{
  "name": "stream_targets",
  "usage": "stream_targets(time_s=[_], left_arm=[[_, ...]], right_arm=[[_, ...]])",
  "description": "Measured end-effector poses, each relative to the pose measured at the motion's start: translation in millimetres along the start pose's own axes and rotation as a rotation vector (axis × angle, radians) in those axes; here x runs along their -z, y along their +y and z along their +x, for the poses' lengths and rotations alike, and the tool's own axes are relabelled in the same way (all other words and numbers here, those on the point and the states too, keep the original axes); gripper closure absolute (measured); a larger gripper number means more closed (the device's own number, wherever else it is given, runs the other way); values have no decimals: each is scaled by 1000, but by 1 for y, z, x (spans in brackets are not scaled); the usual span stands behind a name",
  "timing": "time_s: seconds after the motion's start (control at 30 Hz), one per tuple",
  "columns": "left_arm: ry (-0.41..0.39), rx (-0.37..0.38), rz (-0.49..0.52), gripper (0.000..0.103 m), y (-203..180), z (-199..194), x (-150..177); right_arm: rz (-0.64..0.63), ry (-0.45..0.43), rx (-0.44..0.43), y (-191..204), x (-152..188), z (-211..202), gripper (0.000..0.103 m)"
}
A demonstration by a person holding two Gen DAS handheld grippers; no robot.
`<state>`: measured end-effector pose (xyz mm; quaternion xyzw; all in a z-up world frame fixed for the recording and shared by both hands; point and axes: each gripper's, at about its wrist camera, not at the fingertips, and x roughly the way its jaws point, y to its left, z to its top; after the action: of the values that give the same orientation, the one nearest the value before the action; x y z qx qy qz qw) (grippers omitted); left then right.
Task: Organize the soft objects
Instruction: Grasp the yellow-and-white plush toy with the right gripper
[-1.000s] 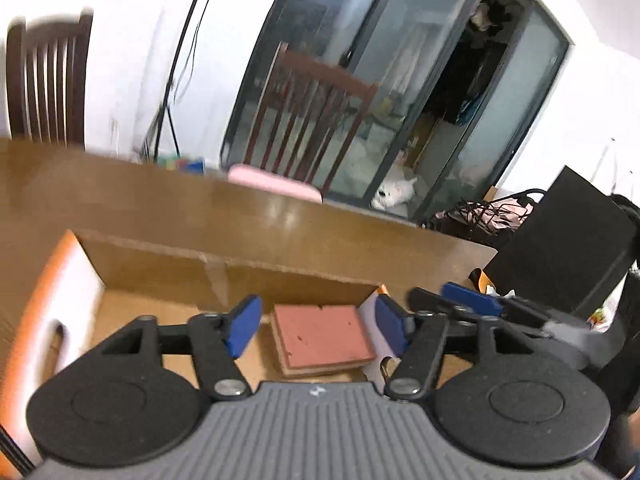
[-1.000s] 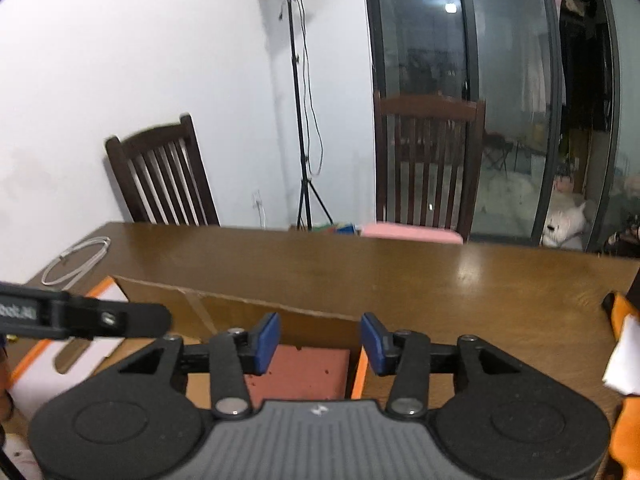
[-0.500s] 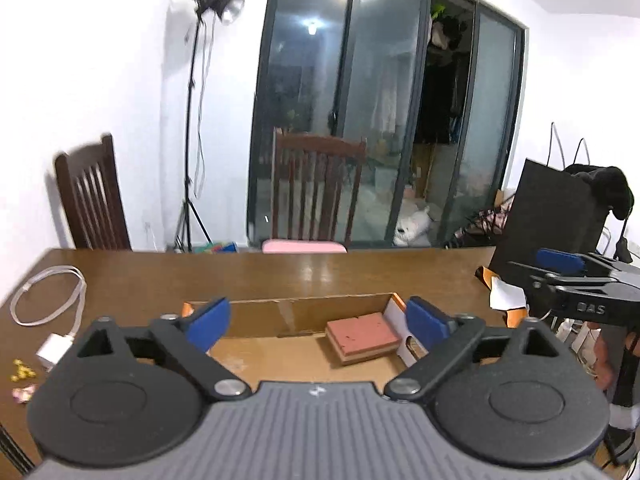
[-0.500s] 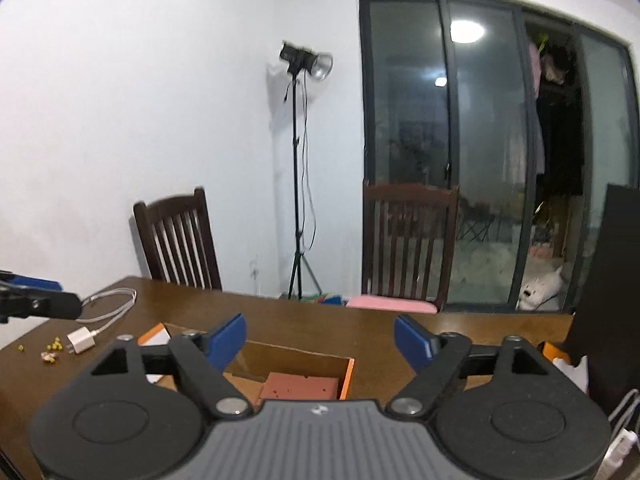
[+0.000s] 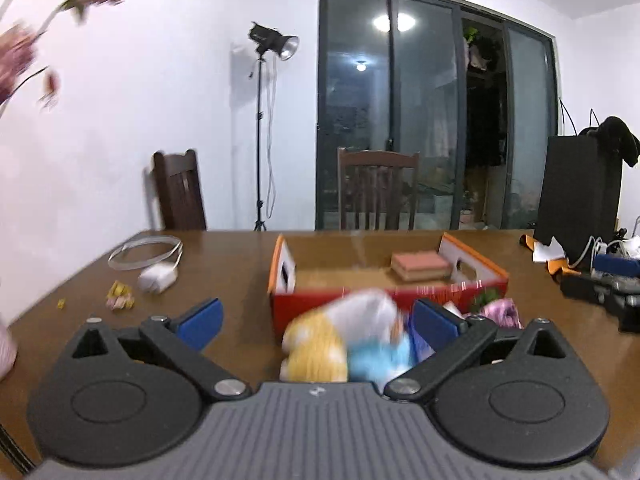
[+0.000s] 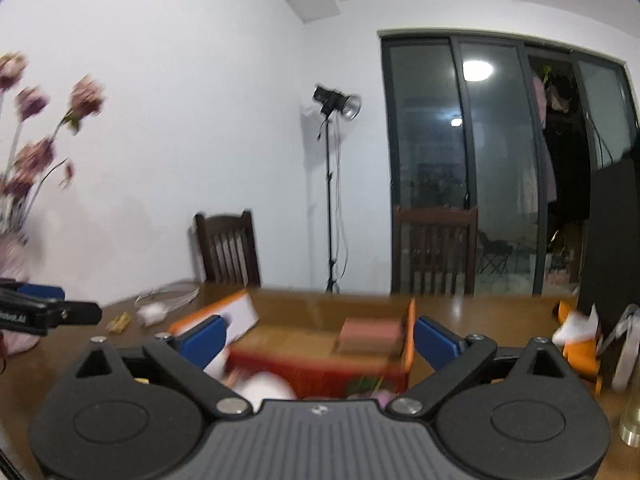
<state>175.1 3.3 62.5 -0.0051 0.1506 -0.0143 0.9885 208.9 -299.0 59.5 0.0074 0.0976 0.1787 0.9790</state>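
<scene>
A red and orange cardboard box [image 5: 452, 292] stands open on the wooden table, and a pink sponge block [image 5: 420, 266] lies inside it at the right. In front of the box, a blurred yellow, white and blue soft toy [image 5: 340, 344] lies low between the fingers of my left gripper [image 5: 318, 322]. Its jaws are opening and do not touch the toy. A pink-purple soft item [image 5: 500, 312] sits to the right. My right gripper [image 6: 320, 340] faces the same box [image 6: 312, 368] and sponge block [image 6: 370, 334], its jaws opening, nothing gripped. A white soft thing [image 6: 266, 390] shows just under it.
A white charger with coiled cable [image 5: 158, 276] and small yellow bits [image 5: 120, 296] lie at the left. A vase of pink flowers [image 6: 16, 264] stands at the far left. A tall black box [image 5: 576, 200] and cables stand at the right. Two chairs and a light stand are behind.
Both grippers have pulled well back from the box and their jaws have spread wide. The sponge block stays in the box. Soft toys in front of the box have come into view.
</scene>
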Motion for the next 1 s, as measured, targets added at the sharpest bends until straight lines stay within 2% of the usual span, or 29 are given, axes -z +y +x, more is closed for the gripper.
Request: stream_targets(time_s=[0.1, 0.17, 0.27, 0.37, 0.5, 0.63, 0.8, 0.87, 1.0], left_arm=[[62, 7, -51, 0, 8, -16, 26], [110, 26, -26, 0, 8, -16, 37], [94, 17, 20, 0, 8, -11, 39], [84, 39, -7, 0, 12, 2, 36], [115, 47, -53, 0, 20, 31, 36], [156, 80, -116, 0, 33, 65, 36], [219, 126, -201, 9, 52, 98, 40], [241, 158, -233, 16, 58, 106, 41], [244, 226, -271, 25, 67, 116, 46]], right_arm=[[41, 53, -26, 17, 34, -24, 3], [56, 115, -68, 26, 49, -29, 5], [20, 136, -83, 36, 52, -23, 5], [53, 114, -78, 38, 40, -12, 6], [98, 143, -115, 37, 29, 25, 10], [81, 165, -147, 46, 16, 67, 12], [56, 193, -162, 63, 3, 121, 17], [64, 212, -162, 67, 0, 141, 21], [91, 262, -170, 74, -1, 176, 26]])
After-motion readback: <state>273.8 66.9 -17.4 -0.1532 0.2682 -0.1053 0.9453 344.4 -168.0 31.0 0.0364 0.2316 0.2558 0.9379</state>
